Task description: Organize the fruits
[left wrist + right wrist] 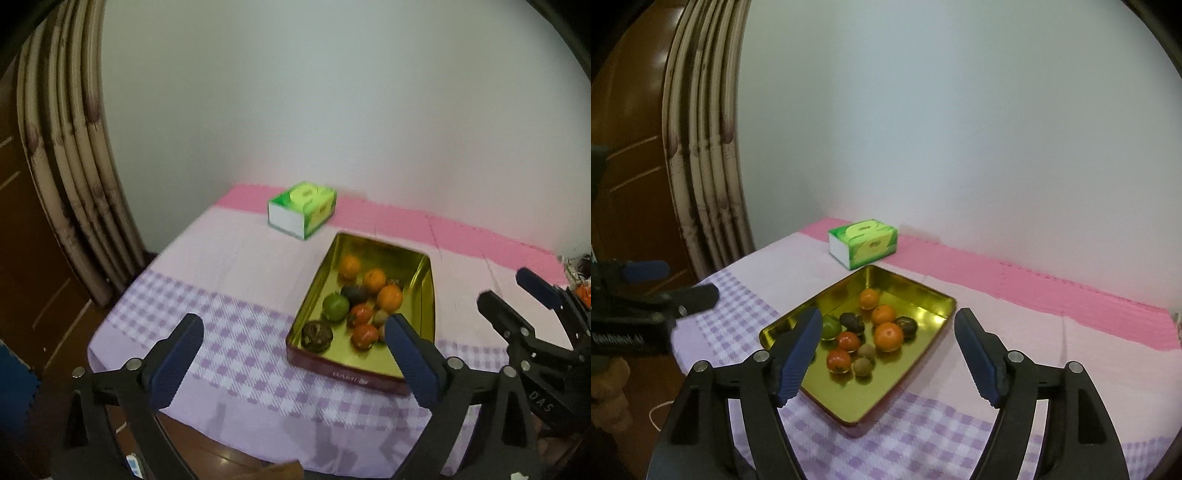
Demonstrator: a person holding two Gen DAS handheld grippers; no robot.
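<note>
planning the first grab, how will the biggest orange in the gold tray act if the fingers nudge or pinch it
The biggest orange looks round and smooth, so a nudge would probably roll it across the glossy tray into its neighbours. It seems firm enough to pinch, though it may slip unless gripped across its middle.

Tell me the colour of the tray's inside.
Shiny gold inside the tray, with a dark red outer wall; the right wrist view shows it best.

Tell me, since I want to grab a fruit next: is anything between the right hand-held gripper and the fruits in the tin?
Nothing visible. The right hand-held gripper is open above the tin, and the fruits lie uncovered in it. The tissue box sits behind the tin, out of the way.
</note>
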